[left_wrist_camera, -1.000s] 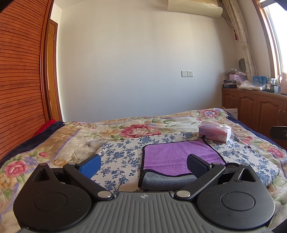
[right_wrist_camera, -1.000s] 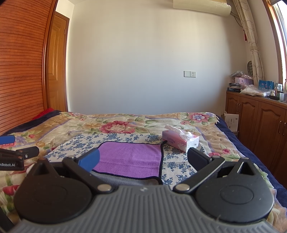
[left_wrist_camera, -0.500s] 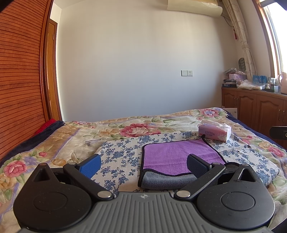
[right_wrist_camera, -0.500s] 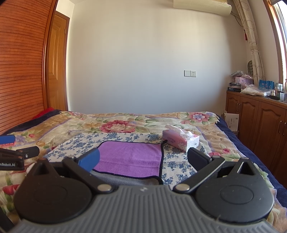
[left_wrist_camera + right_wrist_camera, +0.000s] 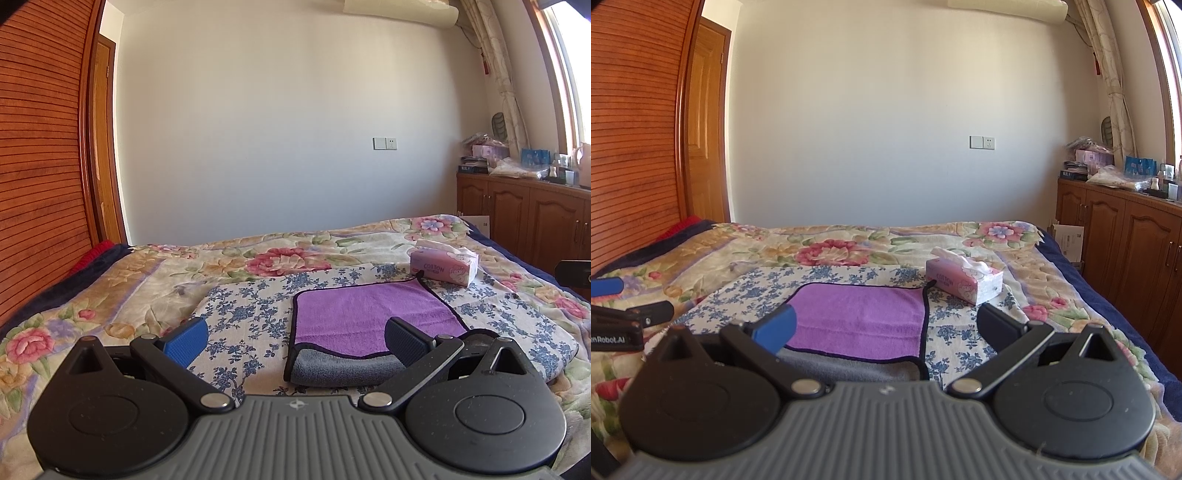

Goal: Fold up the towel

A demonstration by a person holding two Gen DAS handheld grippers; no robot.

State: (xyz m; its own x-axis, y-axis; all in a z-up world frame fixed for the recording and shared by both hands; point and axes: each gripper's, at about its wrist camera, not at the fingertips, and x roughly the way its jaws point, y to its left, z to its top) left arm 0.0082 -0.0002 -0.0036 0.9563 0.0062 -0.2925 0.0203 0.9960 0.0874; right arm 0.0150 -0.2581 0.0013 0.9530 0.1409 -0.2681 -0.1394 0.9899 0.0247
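Note:
A purple towel (image 5: 369,314) with a grey underside and dark edging lies folded flat on a blue-flowered cloth (image 5: 251,314) on the bed; it also shows in the right wrist view (image 5: 860,321). My left gripper (image 5: 295,338) is open and empty, held just short of the towel's near grey folded edge, a little left of it. My right gripper (image 5: 886,325) is open and empty, held over the towel's near right part. The left gripper's tip (image 5: 631,314) shows at the left edge of the right wrist view.
A pink tissue box (image 5: 443,264) stands just behind the towel's far right corner, also seen in the right wrist view (image 5: 964,280). The floral bedspread (image 5: 147,280) covers the bed. Wooden cabinets (image 5: 1119,236) line the right wall; a slatted wooden wardrobe (image 5: 37,184) stands left.

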